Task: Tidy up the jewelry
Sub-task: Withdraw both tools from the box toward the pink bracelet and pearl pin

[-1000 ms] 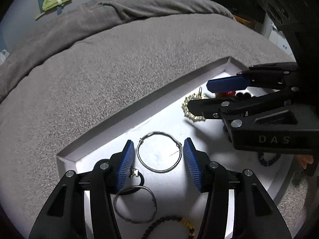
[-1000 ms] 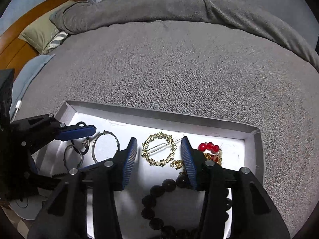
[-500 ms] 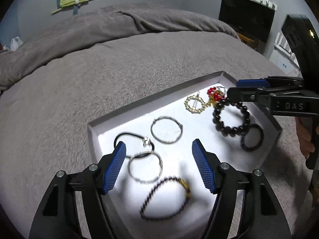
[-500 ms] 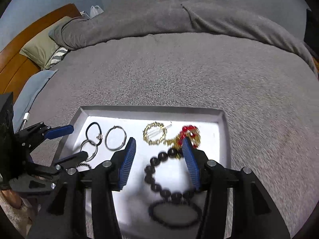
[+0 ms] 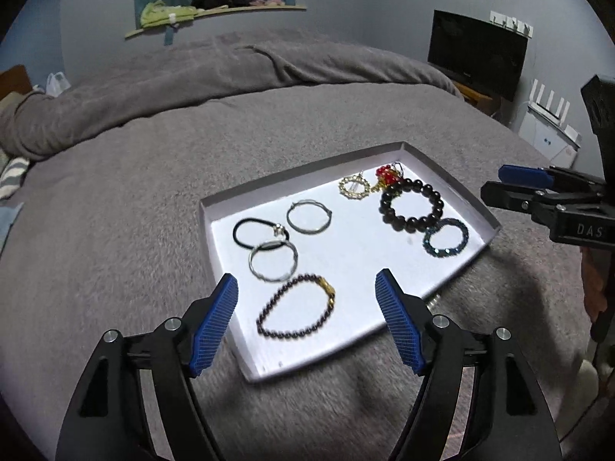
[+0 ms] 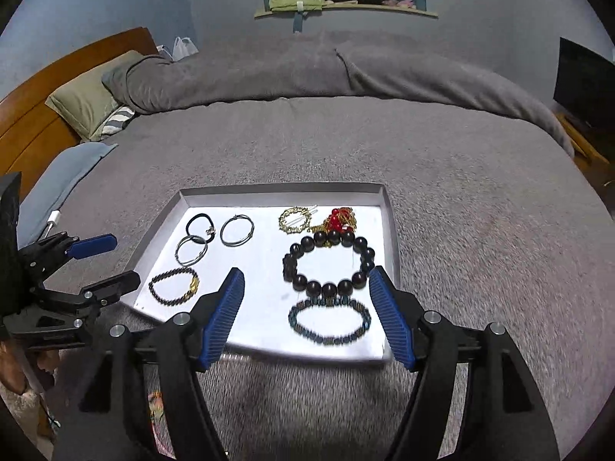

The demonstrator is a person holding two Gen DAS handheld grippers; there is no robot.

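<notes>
A shallow white tray (image 6: pixel 388 223) lies on the grey bed (image 6: pixel 442 176), and all the jewelry that can be seen sits inside it. On one side lie a black hair tie (image 6: pixel 200 224), two silver hoops (image 6: pixel 237 231), one just beside the tie and one overlapping it, and a thin dark beaded bracelet (image 6: pixel 173 285) with a gold clasp. On the other side lie a gold wreath brooch (image 6: pixel 295 220), a red bead cluster (image 6: pixel 337 219) on a gold chain, a big black bead bracelet (image 6: pixel 328 263) and, nearest the front rim, a blue-green beaded bracelet (image 6: pixel 329 322). The left claw (image 5: pixel 307 322) hangs above the near edge of the tray with its jaws opening and nothing between them; the thin bracelet shows on the tray below the gap but is not touched. The right claw (image 6: pixel 306 317) hangs over the front of the tray, its jaws likewise opening and empty, framing the blue-green bracelet without contact. Neither claw holds anything, so the sorting looks to be between picks, or close to finished, since the pieces already lie spaced apart in two groups. If more tidying is wanted, the likeliest next move is to lower one claw onto a single piece, such as the hoop that overlaps the hair tie, and pinch only its thin rim, which calls for a careful, narrow grip so the neighbour is not dragged along
</notes>
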